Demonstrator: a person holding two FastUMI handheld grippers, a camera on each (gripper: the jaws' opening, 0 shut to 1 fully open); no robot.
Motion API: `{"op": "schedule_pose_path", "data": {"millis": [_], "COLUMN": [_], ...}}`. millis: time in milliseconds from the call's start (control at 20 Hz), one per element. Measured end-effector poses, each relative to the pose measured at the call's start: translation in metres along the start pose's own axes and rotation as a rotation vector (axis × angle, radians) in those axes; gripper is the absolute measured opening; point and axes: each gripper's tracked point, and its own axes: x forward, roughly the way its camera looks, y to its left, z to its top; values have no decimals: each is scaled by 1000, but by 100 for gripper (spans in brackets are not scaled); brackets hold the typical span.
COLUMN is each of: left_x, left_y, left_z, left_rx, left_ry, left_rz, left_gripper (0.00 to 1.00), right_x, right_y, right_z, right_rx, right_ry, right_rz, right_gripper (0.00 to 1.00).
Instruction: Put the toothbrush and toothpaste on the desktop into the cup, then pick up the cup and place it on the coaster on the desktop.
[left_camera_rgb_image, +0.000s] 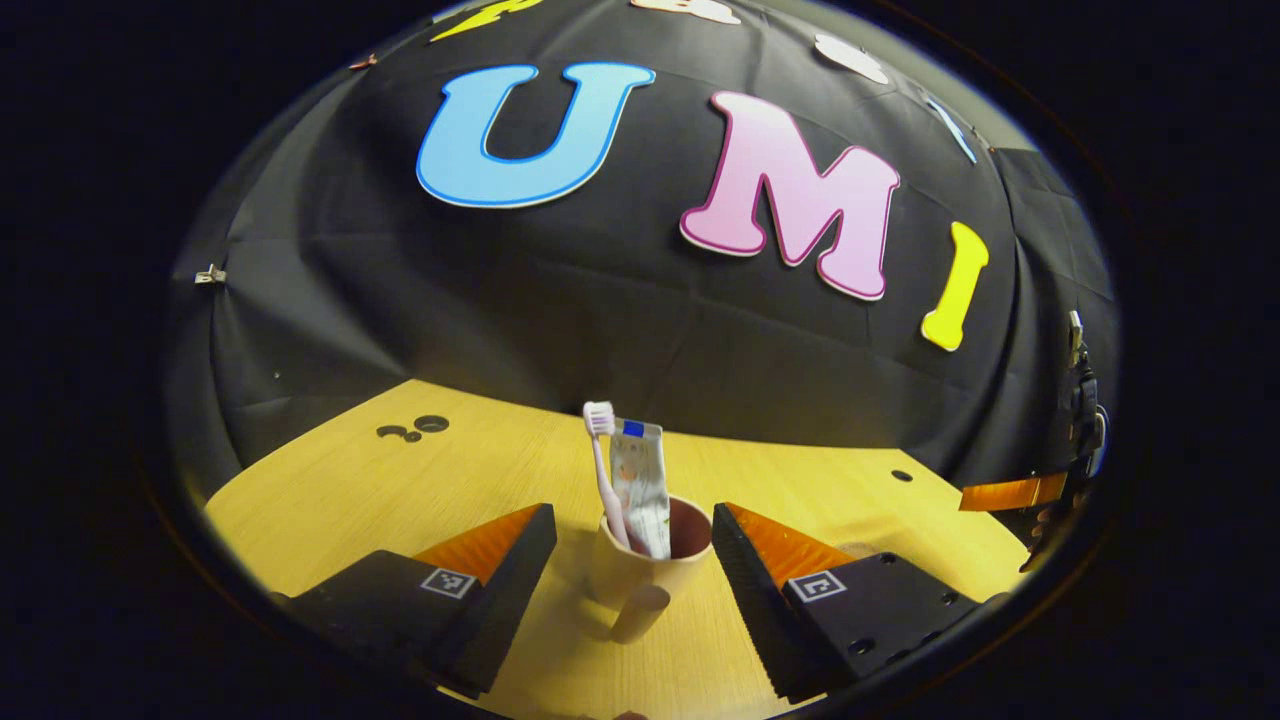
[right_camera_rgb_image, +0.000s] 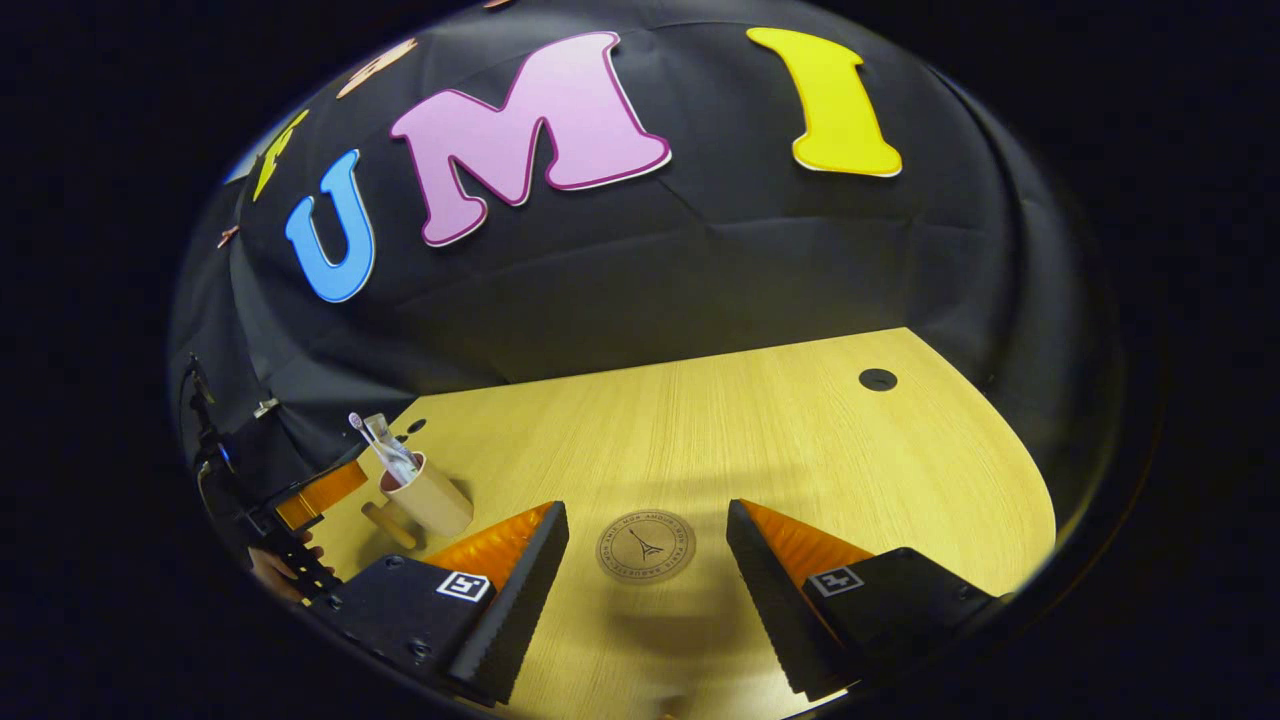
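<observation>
On the desktop (left_camera_rgb_image: 420, 490), left gripper (left_camera_rgb_image: 632, 545) fingers straddle the cup (left_camera_rgb_image: 640, 575).

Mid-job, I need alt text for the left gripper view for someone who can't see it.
A cup stands on the wooden desk between the open left gripper fingers, its handle toward the camera. A toothbrush and toothpaste stand upright inside it.

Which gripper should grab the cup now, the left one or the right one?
Probably the left. The left gripper is open with the cup right between its fingers, toothbrush and toothpaste already inside. The right gripper is open over the coaster, with the cup off to its side.
</observation>
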Motion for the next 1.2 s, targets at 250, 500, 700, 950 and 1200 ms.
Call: {"op": "schedule_pose_path", "data": {"millis": [250,500,700,950,1200], "left_x": [2,13,20,23,35], "left_y": [5,2,6,8,6], "left_z": [-13,-24,-40,-61,-82], "left_rx": [22,108,193,174,160], "left_ry": [168,342,493,651,771], "left_rz": [9,-13,-15,-2,3], "left_gripper": [97,97,98,98,88], "right_x": [-24,-56,-92,-130,-148], "right_y": [-28,-61,-89,-120,-138], "right_z": [7,-8,-32,-54,-57], "right_rx": [29,69,136,208,211], "right_ry": [-23,-12,28,43,34], "right_rz": [-52,-122,-185,-283,-347], "right_gripper": [98,98,99,99,98]}}
